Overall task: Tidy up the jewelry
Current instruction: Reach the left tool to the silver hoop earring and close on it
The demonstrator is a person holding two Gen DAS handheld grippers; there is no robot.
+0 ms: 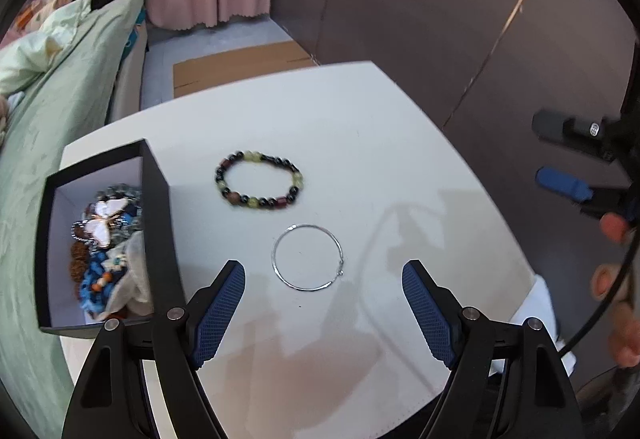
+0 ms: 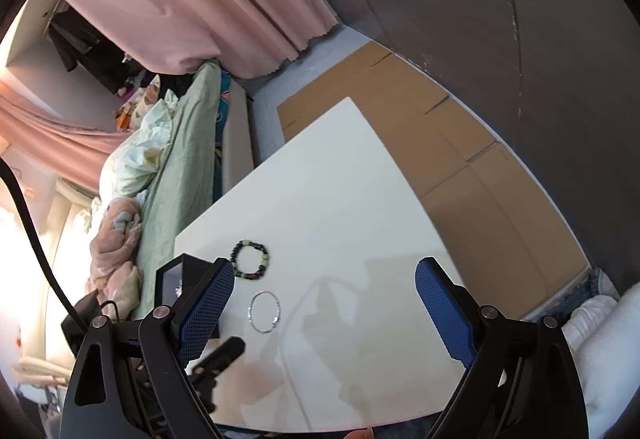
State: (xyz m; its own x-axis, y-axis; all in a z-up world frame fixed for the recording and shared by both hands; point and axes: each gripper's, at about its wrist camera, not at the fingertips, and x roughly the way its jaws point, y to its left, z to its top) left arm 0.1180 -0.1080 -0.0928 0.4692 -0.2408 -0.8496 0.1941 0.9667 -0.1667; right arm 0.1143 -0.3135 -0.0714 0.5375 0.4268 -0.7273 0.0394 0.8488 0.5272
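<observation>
Down at the lower middle, left gripper (image 1: 323, 269) is hanging wide open over the silver bangle (image 1: 307, 257) on the table (image 1: 400, 143); right gripper (image 2: 325, 281) is empty too. Next up, probably pinching its thin rim for the box (image 1: 160, 199).

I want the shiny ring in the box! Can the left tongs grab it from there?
Probably yes. The left tongs stand open right by the thin silver bangle, which lies flat on the white table with nothing between. The beaded bracelet lies apart, farther back.
</observation>
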